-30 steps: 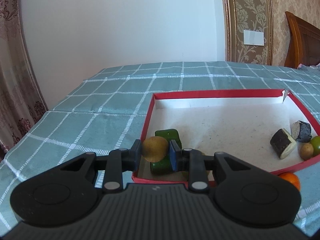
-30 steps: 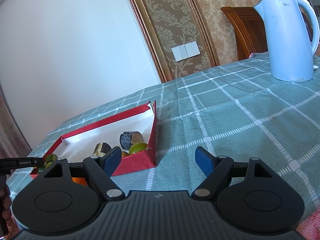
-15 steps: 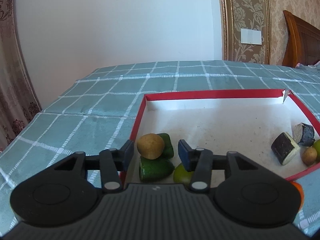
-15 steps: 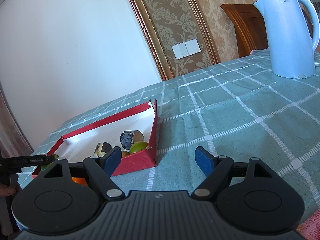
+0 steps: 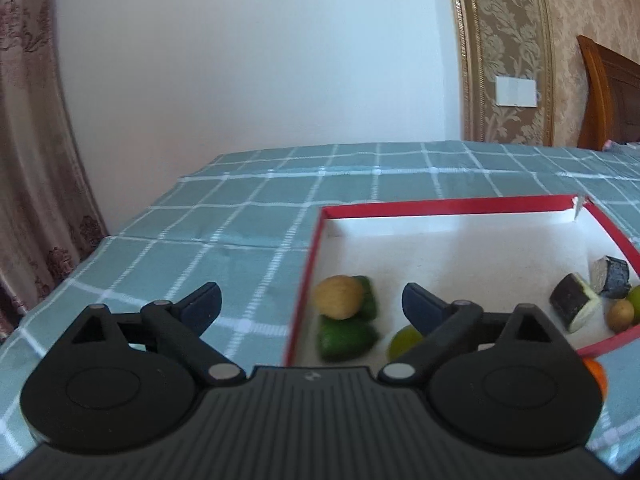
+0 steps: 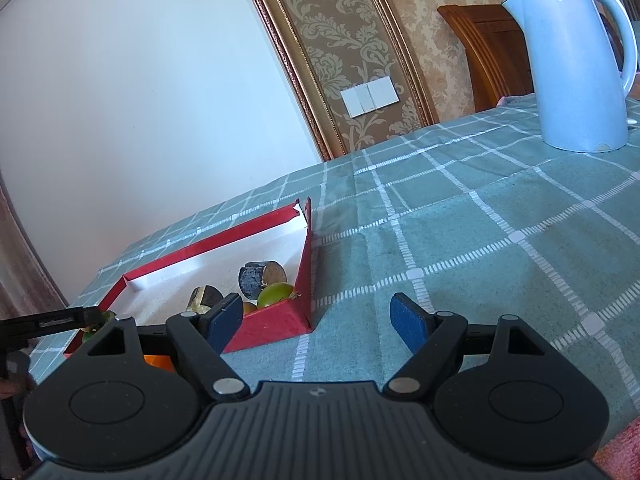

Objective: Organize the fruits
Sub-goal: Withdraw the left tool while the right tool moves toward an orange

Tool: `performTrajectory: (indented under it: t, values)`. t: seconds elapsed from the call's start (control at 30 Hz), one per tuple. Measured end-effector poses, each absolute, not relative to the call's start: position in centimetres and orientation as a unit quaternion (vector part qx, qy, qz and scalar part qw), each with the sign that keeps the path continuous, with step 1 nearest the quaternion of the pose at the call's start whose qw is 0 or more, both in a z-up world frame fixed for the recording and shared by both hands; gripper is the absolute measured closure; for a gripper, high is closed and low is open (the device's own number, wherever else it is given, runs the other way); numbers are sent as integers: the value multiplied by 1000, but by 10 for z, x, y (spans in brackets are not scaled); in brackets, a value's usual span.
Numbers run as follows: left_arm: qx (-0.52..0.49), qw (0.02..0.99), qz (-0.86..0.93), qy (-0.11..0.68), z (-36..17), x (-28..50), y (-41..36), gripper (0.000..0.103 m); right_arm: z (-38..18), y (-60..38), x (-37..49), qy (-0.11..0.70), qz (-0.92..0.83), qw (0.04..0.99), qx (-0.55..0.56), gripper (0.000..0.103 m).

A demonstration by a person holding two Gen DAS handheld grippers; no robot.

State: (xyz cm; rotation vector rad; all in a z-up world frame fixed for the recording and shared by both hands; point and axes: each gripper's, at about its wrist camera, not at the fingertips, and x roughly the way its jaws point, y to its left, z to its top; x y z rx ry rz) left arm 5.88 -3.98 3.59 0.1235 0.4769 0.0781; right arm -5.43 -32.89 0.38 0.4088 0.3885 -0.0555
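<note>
A red-rimmed tray (image 5: 440, 205) with a white floor lies on the checked tablecloth. In its near left corner a brown kiwi (image 5: 338, 297) rests on green fruits (image 5: 346, 336), with a yellow-green fruit (image 5: 405, 343) beside them. My left gripper (image 5: 312, 303) is open and empty, just in front of the kiwi. At the tray's right end lie dark-skinned cut pieces (image 5: 572, 307), a small brown fruit (image 5: 621, 315) and a green fruit (image 6: 275, 294). An orange (image 5: 597, 373) lies outside the tray. My right gripper (image 6: 318, 322) is open and empty above the cloth by the tray's corner (image 6: 280, 320).
A pale blue electric kettle (image 6: 576, 60) stands on the table at the far right. A wooden headboard (image 6: 484, 52) and wall switches (image 6: 370, 96) are behind. A curtain (image 5: 36, 160) hangs at the left table edge. My left gripper's finger shows in the right wrist view (image 6: 56, 322).
My left gripper has opened and let go of the kiwi, which now rests on the green fruits in the tray; the gripper has drawn back and left. The right gripper has barely moved.
</note>
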Motion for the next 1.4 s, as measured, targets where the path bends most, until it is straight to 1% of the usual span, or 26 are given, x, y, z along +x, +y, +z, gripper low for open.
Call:
performTrajectory:
  t: [0.17, 0.23, 0.37, 0.57, 0.67, 0.77, 0.93, 1.07, 1.23, 1.3, 1.4]
  values:
    - [30, 970, 54, 235, 33, 45, -6, 3, 4, -330, -57, 188, -33, 960, 206, 22]
    - [10, 973, 48, 226, 32, 35, 9, 0, 4, -330, -57, 188, -35, 960, 205, 22]
    - [-10, 980, 22, 195, 30, 12, 31, 0, 5, -329, -58, 187, -40, 960, 204, 22]
    - [-49, 982, 16, 183, 25, -4, 58, 0, 5, -329, -59, 184, -47, 961, 203, 22]
    - [-95, 978, 18, 183, 18, -5, 77, 0, 5, -330, -60, 183, -47, 961, 203, 22]
    - [-171, 967, 32, 187, 14, -6, 101, 0, 6, -329, -61, 180, -50, 962, 197, 22]
    - [-251, 948, 44, 191, 5, -8, 127, 0, 12, -309, -59, 190, -39, 970, 146, 22]
    - [-233, 953, 43, 189, 7, -9, 123, 0, 22, -277, -60, 204, 17, 973, 105, 22]
    - [-192, 963, 36, 186, 10, -9, 109, 0, 38, -227, -59, 199, 77, 977, 26, 22]
    - [-185, 964, 36, 189, 9, -8, 107, 0, 38, -212, -51, 213, 74, 974, -5, 22]
    - [-183, 964, 37, 192, 9, -6, 106, 0, 32, -200, -38, 243, 73, 967, -18, 22]
